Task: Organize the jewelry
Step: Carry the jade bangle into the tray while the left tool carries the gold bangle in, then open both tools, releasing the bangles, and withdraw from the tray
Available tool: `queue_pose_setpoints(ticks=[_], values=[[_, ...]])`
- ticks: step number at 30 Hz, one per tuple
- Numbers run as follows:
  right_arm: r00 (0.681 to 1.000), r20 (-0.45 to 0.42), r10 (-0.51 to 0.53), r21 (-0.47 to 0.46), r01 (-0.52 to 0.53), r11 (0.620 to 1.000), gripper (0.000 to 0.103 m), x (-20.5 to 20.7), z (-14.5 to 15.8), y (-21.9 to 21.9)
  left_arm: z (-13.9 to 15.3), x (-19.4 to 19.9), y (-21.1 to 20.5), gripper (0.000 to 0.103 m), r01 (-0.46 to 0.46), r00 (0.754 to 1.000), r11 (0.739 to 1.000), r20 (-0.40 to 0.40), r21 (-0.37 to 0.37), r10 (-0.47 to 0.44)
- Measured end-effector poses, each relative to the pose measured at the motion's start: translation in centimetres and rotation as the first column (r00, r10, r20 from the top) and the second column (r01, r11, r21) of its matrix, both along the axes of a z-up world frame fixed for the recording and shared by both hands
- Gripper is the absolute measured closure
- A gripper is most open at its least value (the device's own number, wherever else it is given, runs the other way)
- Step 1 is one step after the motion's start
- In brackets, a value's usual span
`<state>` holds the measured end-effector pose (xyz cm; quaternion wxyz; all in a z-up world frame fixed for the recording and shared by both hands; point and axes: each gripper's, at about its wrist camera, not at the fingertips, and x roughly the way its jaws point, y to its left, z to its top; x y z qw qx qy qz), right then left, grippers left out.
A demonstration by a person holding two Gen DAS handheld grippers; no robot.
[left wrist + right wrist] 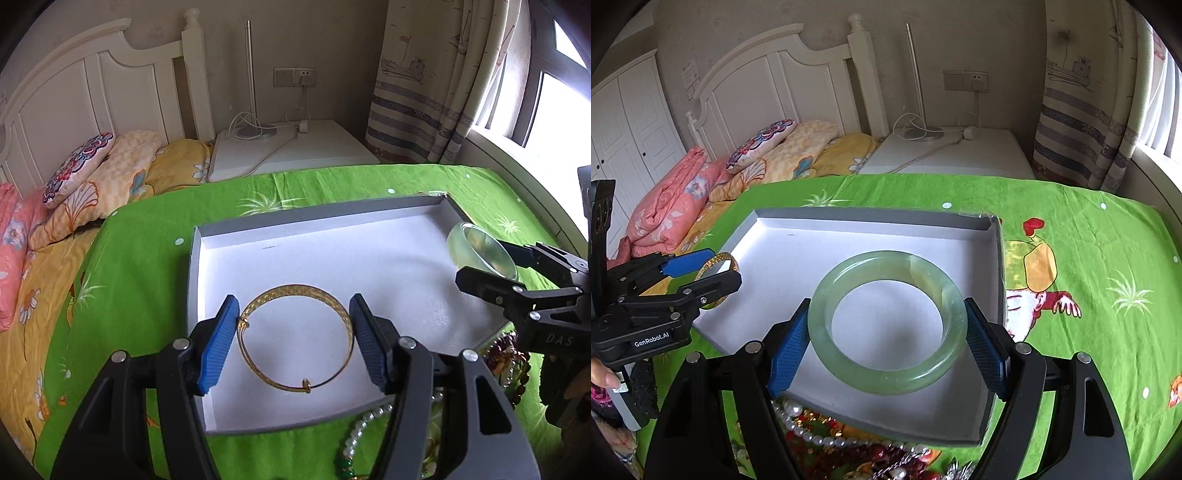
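This is a bedroom in a home. A white panelled headboard (783, 74) stands at about eleven o'clock, with a patterned pillow (761, 144) and a folded pink quilt (668, 203) on yellow floral bedding (48, 280) below it. At twelve o'clock a white bedside cabinet (960, 155) carries a slim lamp (916, 85) beneath a wall socket (966, 81). Striped curtains printed with boats (1082, 122) hang at two o'clock beside a window (554, 99), and white wardrobe doors (631, 118) show at nine o'clock.

We see a gold bangle (295, 339), a pale green jade bangle (888, 325), both over the grey-walled, white-floored tray (871, 216); under the tray, a bright green cartoon-print cloth (1089, 332).
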<state>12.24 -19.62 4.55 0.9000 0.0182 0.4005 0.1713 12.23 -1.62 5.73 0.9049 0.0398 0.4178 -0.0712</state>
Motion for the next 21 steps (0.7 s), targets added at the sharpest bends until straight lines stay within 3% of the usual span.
queue_pose_setpoints(ticks=[2, 3, 5, 7, 9, 10, 11, 14, 17, 19, 21], values=[[0.999, -0.037, -0.008, -0.017, 0.007, 1.000, 0.025, 1.5, -0.6, -0.2, -0.7, 1.4, 0.3, 0.040, 0.003, 0.999, 1.000, -0.033, 0.021, -0.002], [0.999, -0.038, -0.011, -0.022, 0.011, 1.000, 0.024, 1.8, -0.7, -0.5, -1.0, 2.0, 0.6, 0.030, 0.000, 0.999, 0.999, -0.045, 0.042, 0.002], [1.000, -0.027, 0.008, -0.019, -0.009, 1.000, 0.020, 1.9, -0.5, -0.9, -1.4, 2.3, 1.1, 0.021, 0.015, 0.998, 0.997, -0.055, 0.069, -0.012], [0.999, -0.008, 0.048, -0.034, -0.048, 0.998, 0.020, 1.2, -0.2, -1.1, -2.0, 1.9, 1.5, 0.020, 0.057, 0.996, 0.995, -0.075, 0.079, -0.051], [0.995, -0.003, 0.104, -0.079, -0.104, 0.991, 0.029, 0.3, -0.4, -0.9, -3.0, 1.1, 1.3, 0.021, 0.108, 0.991, 0.988, -0.086, 0.112, -0.099], [0.992, -0.013, 0.127, -0.105, -0.128, 0.986, 0.039, -0.2, -0.8, -0.7, -3.6, 0.6, 1.0, 0.024, 0.134, 0.988, 0.981, -0.099, 0.141, -0.120], [0.991, -0.019, 0.136, -0.148, -0.137, 0.979, 0.041, -0.6, -1.3, -0.5, -4.0, -0.2, 0.7, 0.025, 0.145, 0.988, 0.974, -0.072, 0.176, -0.135], [0.984, 0.046, 0.173, -0.293, -0.152, 0.944, 0.044, -2.9, -2.2, 0.2, -4.0, -1.6, 1.4, 0.032, 0.141, 0.990, 0.985, -0.048, 0.104, -0.136], [0.983, 0.055, 0.175, -0.246, -0.157, 0.957, 0.045, -4.5, -2.3, -0.7, -3.9, -3.9, 1.6, 0.034, 0.147, 0.989, 0.986, -0.023, 0.082, -0.146], [0.978, 0.074, 0.195, -0.241, -0.172, 0.955, 0.045, -5.9, -2.4, -1.0, -4.0, -5.7, 2.1, 0.038, 0.138, 0.990, 0.990, -0.038, -0.002, -0.138], [0.975, 0.079, 0.210, -0.242, -0.185, 0.952, 0.045, -7.5, -2.5, -1.2, -3.9, -8.2, 1.9, 0.038, 0.128, 0.992, 0.992, 0.000, 0.001, -0.128]])
